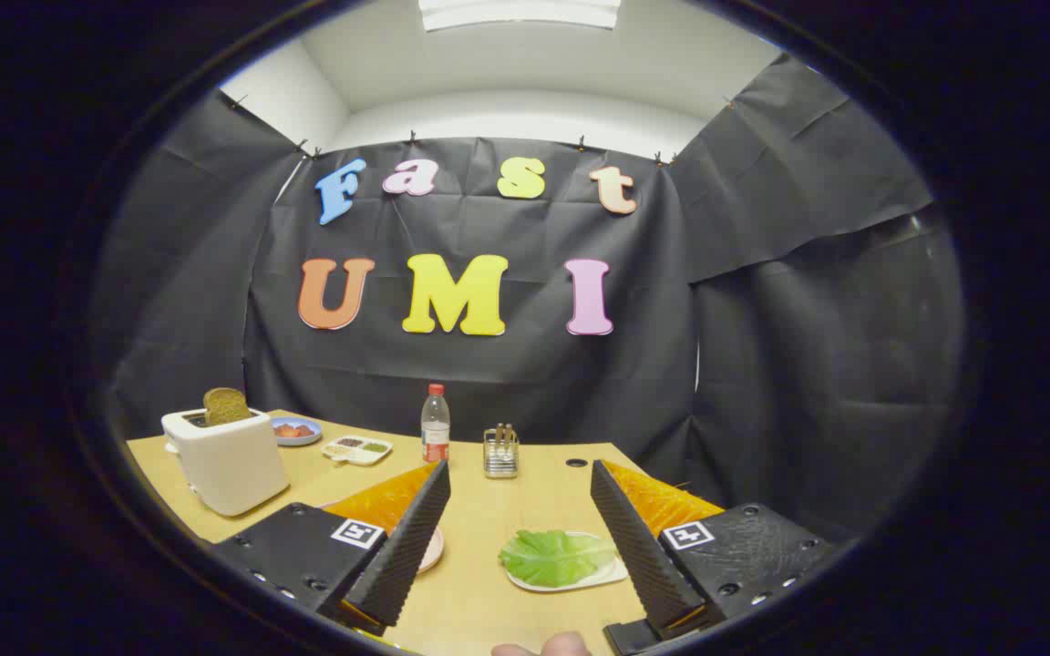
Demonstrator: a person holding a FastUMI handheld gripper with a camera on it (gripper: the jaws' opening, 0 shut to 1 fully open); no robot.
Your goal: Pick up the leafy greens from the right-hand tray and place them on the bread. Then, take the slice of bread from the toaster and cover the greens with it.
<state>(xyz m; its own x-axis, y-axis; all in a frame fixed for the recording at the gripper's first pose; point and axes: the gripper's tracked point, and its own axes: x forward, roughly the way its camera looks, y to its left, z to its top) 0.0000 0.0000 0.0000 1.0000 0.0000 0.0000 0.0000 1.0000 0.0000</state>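
Observation:
The leafy greens [555, 555] lie on a small white tray [605, 577] between my fingers, close against the right one. My gripper [520, 476] hangs open above the wooden table [479, 583], nothing held. A pink plate [433, 549] peeks out from behind the left finger; what is on it is hidden. Far off beyond the left finger stands a white toaster [226, 458] with a brown slice of bread [226, 405] sticking up out of its slot.
Beyond the fingers, at the table's far side, stand a bottle with a red cap [435, 424] and a clear holder [500, 452]. A blue dish of red food [295, 431] and a small divided dish [357, 448] sit behind the toaster. A fingertip [543, 647] shows near me.

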